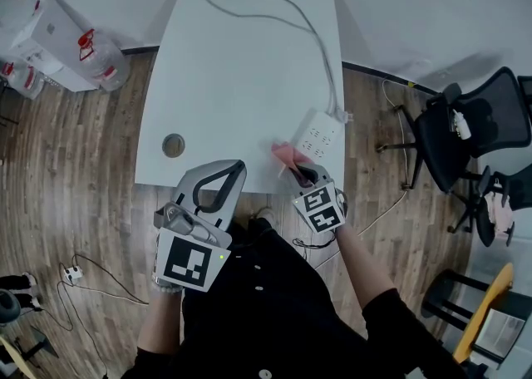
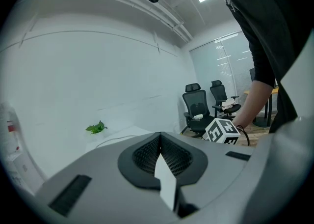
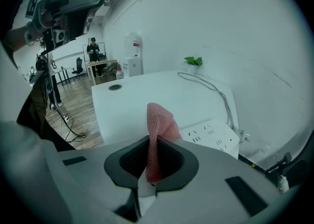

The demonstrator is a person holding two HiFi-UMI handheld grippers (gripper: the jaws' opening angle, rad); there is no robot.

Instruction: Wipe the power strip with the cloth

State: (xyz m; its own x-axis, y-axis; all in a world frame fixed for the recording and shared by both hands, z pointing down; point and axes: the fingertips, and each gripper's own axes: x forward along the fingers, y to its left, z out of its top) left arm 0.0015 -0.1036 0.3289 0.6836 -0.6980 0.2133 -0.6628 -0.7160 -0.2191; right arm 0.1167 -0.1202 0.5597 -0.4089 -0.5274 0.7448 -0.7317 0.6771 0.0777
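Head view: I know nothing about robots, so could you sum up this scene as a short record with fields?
Surface: white table
Item to clean: power strip, near the table's front right corner; its cable runs to the far end
Right tool: shut on the pink cloth, right beside the strip
Left tool: shut, empty, at the table's front edge
Cloth touching strip: cannot tell

The person wears a black buttoned top (image 1: pixel 274 302); the grey left tool (image 1: pixel 235 169) and right tool (image 1: pixel 302 173) carry black-and-white marker cubes.
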